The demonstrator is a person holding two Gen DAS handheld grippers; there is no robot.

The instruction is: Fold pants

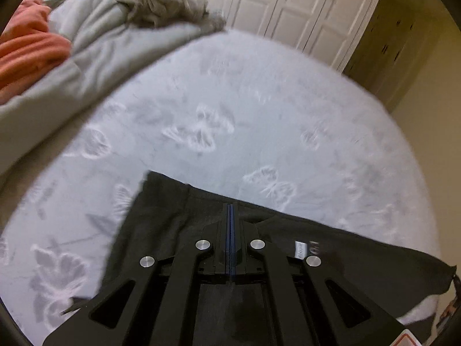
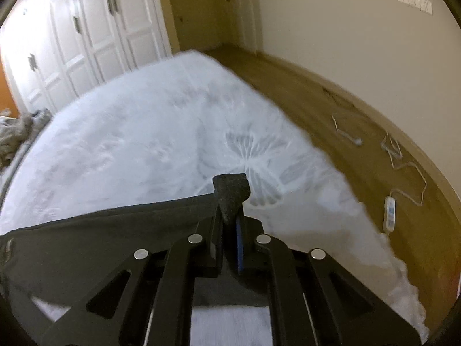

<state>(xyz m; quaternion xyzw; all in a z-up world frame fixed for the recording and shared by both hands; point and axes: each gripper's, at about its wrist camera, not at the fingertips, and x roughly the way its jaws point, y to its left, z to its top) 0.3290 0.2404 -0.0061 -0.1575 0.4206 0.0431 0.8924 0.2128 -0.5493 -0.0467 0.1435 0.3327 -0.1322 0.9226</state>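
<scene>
Black pants (image 1: pixel 161 225) lie across the near part of a bed with a white butterfly-print sheet (image 1: pixel 230 109). My left gripper (image 1: pixel 230 210) is shut, its jaws pressed together over the pants' top edge; whether cloth is pinched between them I cannot tell. A small white label (image 1: pixel 299 249) shows on the pants to its right. In the right wrist view my right gripper (image 2: pixel 232 201) is shut on a bunched corner of the pants (image 2: pixel 230 190), which sticks up between the jaws. The rest of the pants (image 2: pixel 100 230) stretches away to the left.
A grey blanket (image 1: pixel 95 43) and an orange cloth (image 1: pixel 26 49) are heaped at the bed's far left. White wardrobe doors (image 1: pixel 282 5) stand behind. The bed's right edge drops to a wooden floor (image 2: pixel 331 109) with a white cable and controller (image 2: pixel 390 213).
</scene>
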